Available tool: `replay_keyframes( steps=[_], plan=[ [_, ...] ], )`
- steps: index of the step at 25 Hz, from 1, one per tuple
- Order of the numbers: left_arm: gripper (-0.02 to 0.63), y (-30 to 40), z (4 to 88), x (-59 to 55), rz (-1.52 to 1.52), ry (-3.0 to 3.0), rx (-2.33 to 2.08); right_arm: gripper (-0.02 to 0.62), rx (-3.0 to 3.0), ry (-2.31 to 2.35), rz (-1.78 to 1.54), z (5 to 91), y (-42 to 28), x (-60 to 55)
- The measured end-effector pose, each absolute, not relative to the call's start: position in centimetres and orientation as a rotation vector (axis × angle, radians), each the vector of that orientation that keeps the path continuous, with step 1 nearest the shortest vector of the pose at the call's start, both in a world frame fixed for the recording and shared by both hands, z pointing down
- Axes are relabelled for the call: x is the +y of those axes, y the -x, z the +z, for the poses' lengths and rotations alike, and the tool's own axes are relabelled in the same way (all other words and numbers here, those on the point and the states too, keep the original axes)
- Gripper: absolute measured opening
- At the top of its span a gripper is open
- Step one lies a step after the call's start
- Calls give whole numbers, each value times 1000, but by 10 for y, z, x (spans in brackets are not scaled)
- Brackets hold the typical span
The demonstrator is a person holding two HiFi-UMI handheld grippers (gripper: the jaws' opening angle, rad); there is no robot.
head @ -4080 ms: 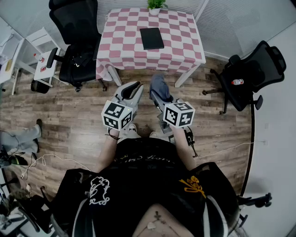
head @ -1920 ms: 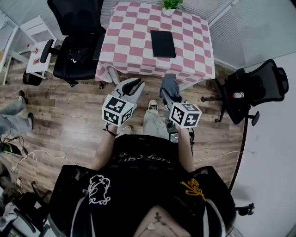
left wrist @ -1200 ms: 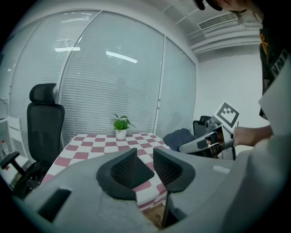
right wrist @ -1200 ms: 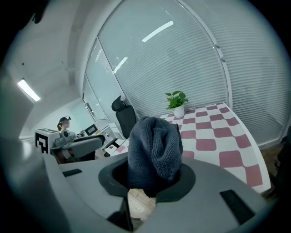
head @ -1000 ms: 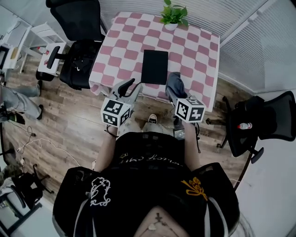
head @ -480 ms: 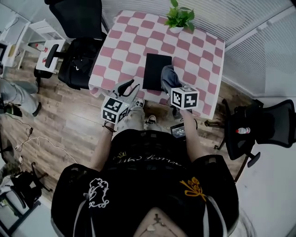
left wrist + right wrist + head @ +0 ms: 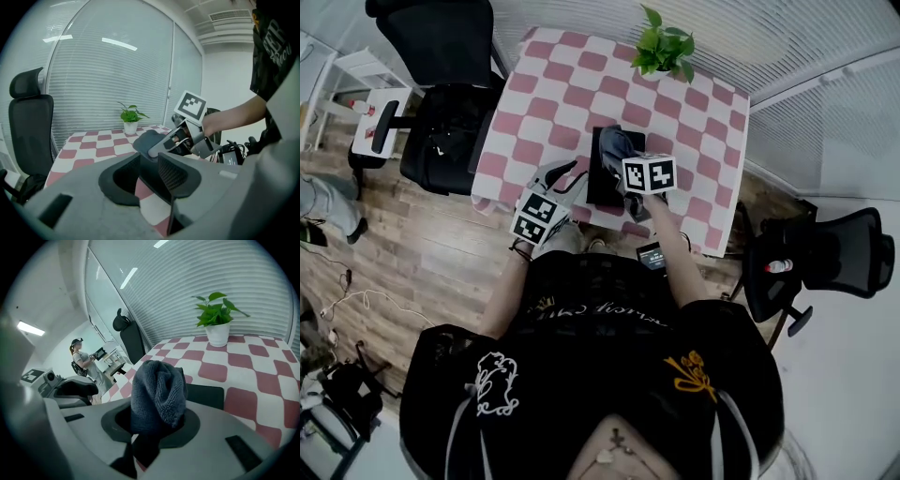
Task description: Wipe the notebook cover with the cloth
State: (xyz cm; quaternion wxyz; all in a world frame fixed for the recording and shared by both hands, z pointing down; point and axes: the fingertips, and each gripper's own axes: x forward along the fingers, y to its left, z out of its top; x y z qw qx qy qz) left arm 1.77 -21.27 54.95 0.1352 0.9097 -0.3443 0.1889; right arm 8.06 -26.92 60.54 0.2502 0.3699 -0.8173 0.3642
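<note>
While over notebook (image 7: 597, 190), cloth (image 7: 615, 147) in right claw (image 7: 157, 426)

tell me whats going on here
A person stands at a checkered table with a gripper in each hand. The right gripper is clamped on a grey cloth and holds it over the black notebook lying on the table; whether the cloth touches the cover isn't clear. The left gripper is open and empty, near the table's edge beside the notebook. A potted plant sits at the far side.
</note>
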Motion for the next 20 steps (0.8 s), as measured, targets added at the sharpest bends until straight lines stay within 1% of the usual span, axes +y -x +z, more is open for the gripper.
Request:
replay_keyframes(
  steps=[5, 9, 14, 20],
  plan=[
    [113, -7, 545, -233, 526, -2629, -1004, 81, -2179, -928, 1086, 639, -48, -288],
    [114, -4, 545, -240, 500, -2616, -989, 81, -2111, -950, 1170, 665, -45, -296],
    [114, -12, 546, -244, 498, -2622, -956, 81, -2105, -1009, 1260, 671, -59, -297],
    [114, -30, 550, -243, 500, -2632, -902, 81, -2056, -1142, 1269, 670, -110, -300]
  ],
)
